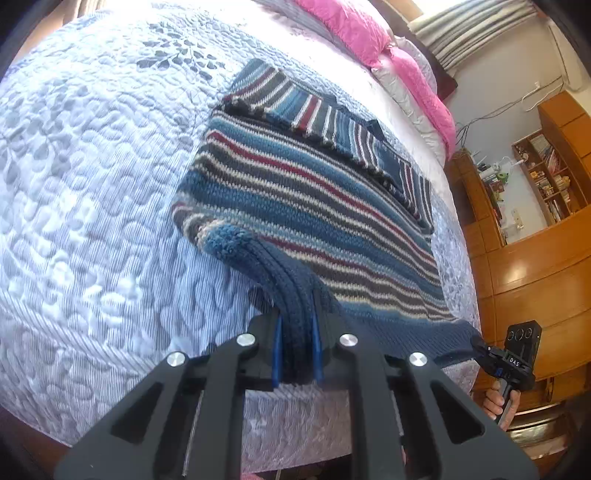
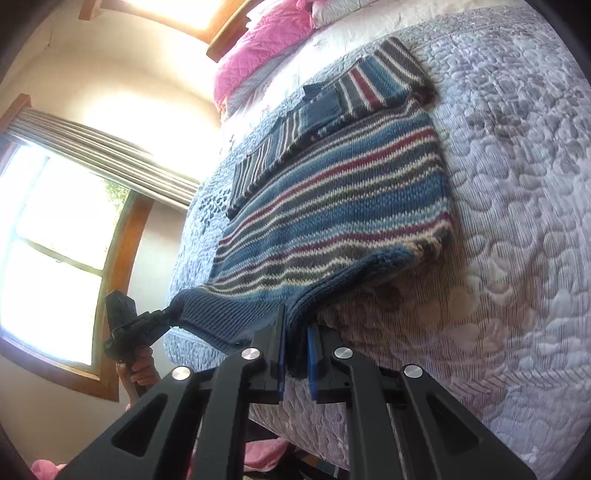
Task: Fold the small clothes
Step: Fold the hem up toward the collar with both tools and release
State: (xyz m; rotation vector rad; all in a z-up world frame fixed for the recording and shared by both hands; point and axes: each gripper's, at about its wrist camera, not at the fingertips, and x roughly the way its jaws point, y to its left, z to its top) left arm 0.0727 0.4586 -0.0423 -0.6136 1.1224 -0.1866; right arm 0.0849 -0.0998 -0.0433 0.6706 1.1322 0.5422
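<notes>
On the quilted bed's (image 1: 92, 206) near edge, the striped blue knit sweater (image 1: 295, 192) has 2 sleeves folded in; its hem is clamped by the left gripper (image 1: 297, 354) and right gripper (image 2: 295, 354), and the body fold appears not yet made.

Quilted bed (image 1: 92, 177), pink pillows (image 1: 351, 29); wooden shelving (image 1: 546, 173); bright wood-framed window (image 2: 55, 236), grey curtain (image 2: 103, 147).

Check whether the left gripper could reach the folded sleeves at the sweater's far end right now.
Probably not: the left gripper is shut on the sweater hem, and the sleeves lie across its whole body.
</notes>
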